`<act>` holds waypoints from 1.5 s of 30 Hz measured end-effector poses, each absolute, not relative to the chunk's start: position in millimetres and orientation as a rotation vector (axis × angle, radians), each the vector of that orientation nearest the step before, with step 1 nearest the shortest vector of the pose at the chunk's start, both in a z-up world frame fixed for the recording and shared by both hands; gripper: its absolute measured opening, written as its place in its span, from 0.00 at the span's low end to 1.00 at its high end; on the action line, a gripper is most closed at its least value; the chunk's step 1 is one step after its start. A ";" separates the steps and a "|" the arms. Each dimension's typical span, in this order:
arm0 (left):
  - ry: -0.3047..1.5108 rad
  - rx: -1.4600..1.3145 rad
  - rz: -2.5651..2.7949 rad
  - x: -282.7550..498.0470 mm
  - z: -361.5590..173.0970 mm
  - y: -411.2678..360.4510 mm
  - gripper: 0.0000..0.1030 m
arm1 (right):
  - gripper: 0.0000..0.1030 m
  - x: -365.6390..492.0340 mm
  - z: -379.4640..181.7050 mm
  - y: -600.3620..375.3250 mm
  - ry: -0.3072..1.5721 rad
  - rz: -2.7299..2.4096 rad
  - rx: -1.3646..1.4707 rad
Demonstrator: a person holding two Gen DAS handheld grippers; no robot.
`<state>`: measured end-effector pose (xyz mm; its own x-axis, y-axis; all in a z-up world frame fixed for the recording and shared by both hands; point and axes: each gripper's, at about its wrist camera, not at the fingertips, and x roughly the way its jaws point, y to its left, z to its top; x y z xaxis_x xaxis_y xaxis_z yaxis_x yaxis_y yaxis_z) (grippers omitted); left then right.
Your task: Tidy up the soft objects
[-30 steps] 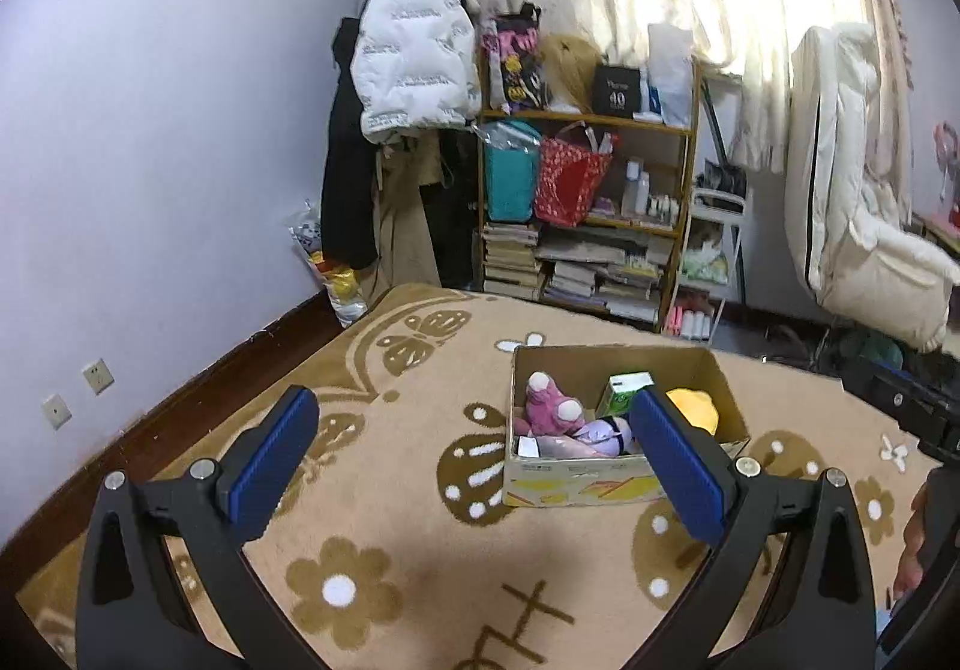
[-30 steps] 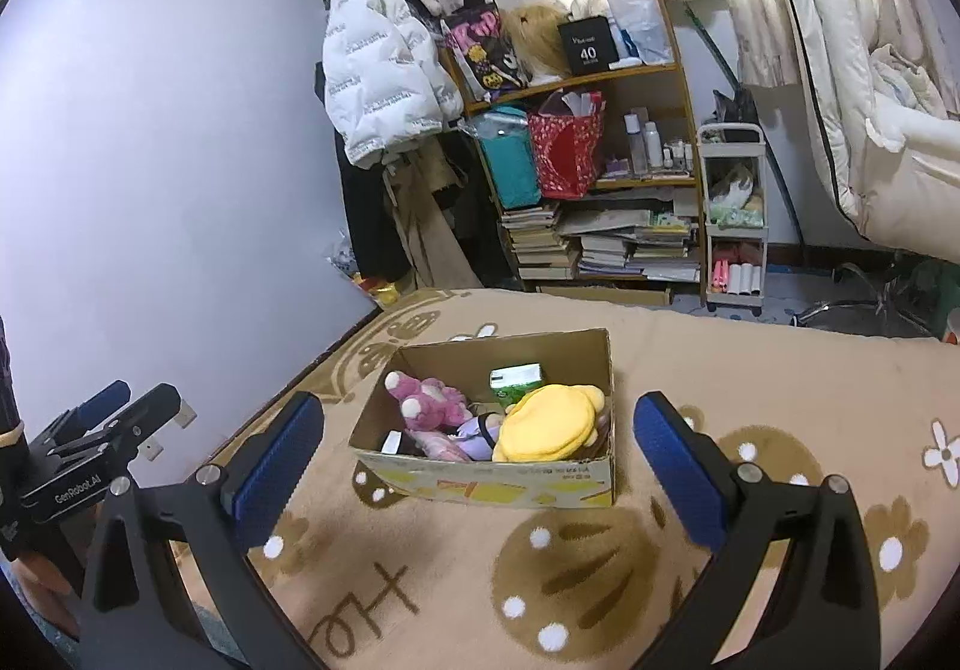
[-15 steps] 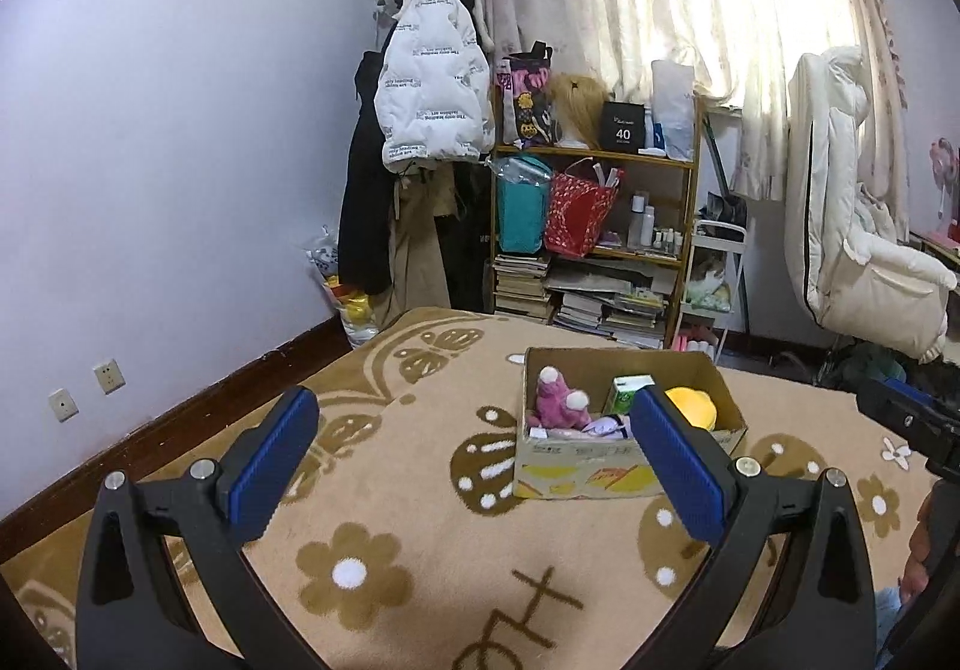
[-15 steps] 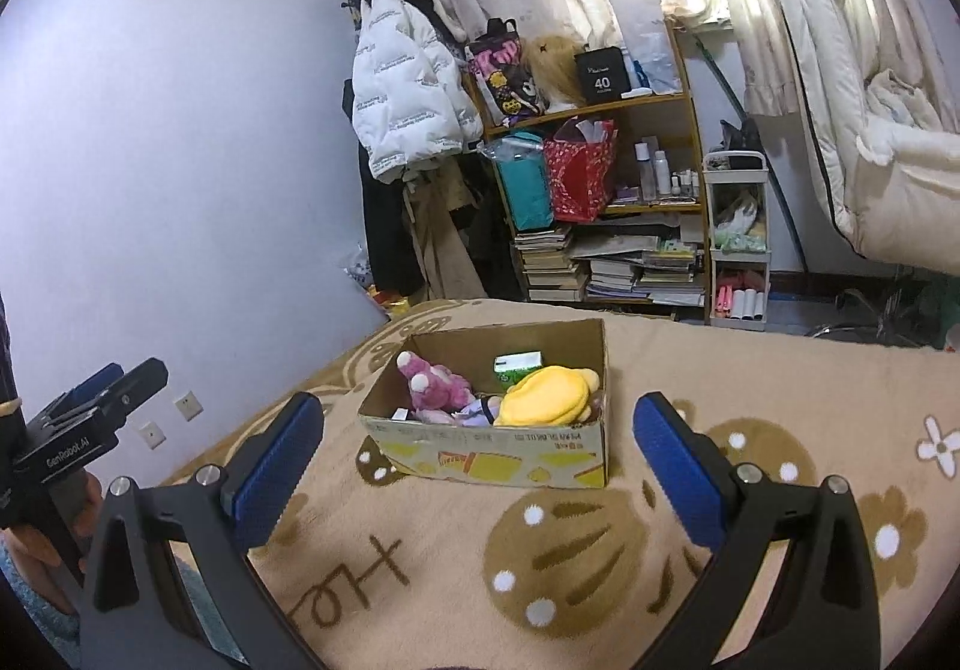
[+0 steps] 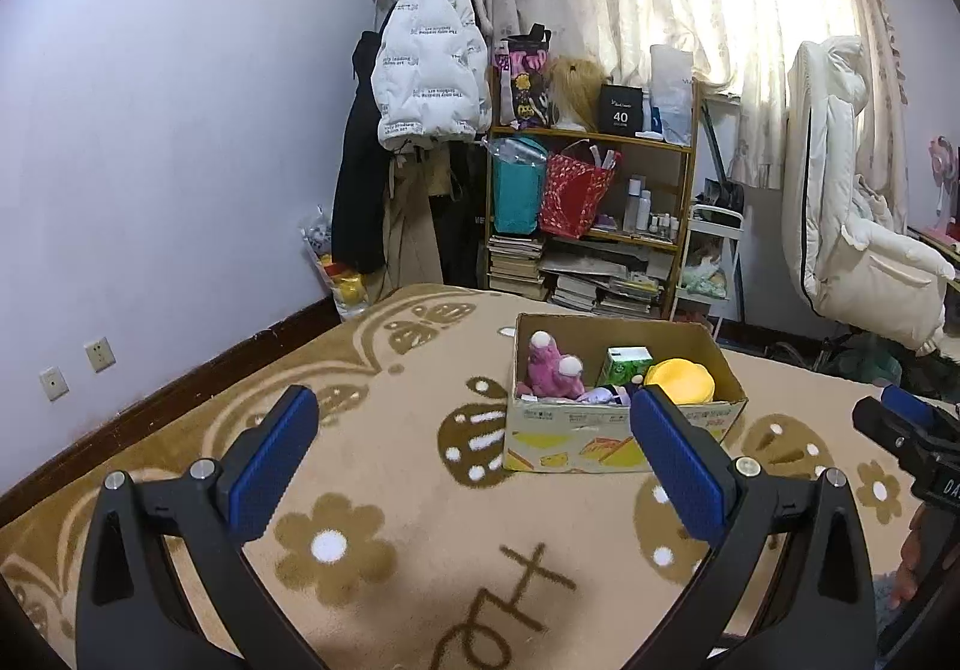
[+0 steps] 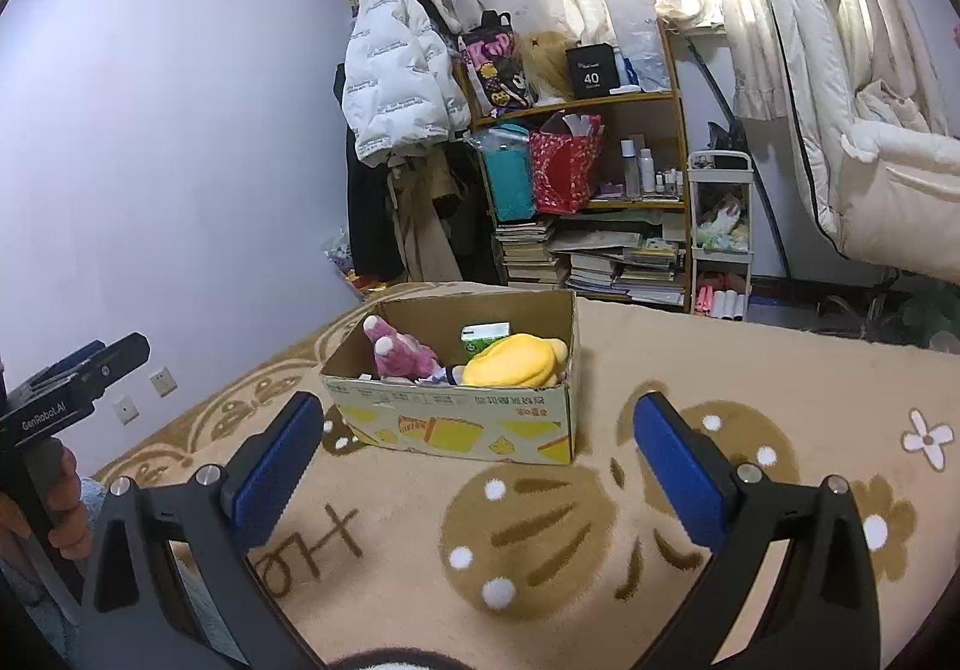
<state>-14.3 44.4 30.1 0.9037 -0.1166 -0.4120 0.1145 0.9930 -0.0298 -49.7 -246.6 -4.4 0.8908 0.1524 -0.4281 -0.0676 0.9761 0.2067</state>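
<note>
left tongs point(image 5: 474, 463) wide apart, right tongs point(image 6: 480, 469) likewise, empty

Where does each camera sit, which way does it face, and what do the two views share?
Left wrist view: on the left claw, looking forward over the rug at the cardboard box; its own open blue pads frame the view, and the right claw shows at the right edge.
Right wrist view: on the right claw, facing the same box from further right; own open pads show, left claw at the left edge.
Shared: box, pink plush, yellow plush, shelf.
</note>
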 end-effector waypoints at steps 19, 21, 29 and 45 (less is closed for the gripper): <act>0.456 0.031 -0.132 -7.3 19.4 36.2 1.00 | 1.00 -48.7 -11.9 -249.8 0.479 0.103 0.191; 0.455 0.037 -0.133 -7.2 18.8 34.5 1.00 | 1.00 -48.4 -11.5 -249.4 0.478 0.105 0.196; 0.458 0.039 -0.128 -9.6 15.6 31.0 1.00 | 1.00 -49.3 -16.2 -254.7 0.487 0.099 0.196; 0.475 0.045 -0.150 -9.4 11.8 31.7 1.00 | 1.00 -49.6 -18.1 -261.1 0.489 0.096 0.211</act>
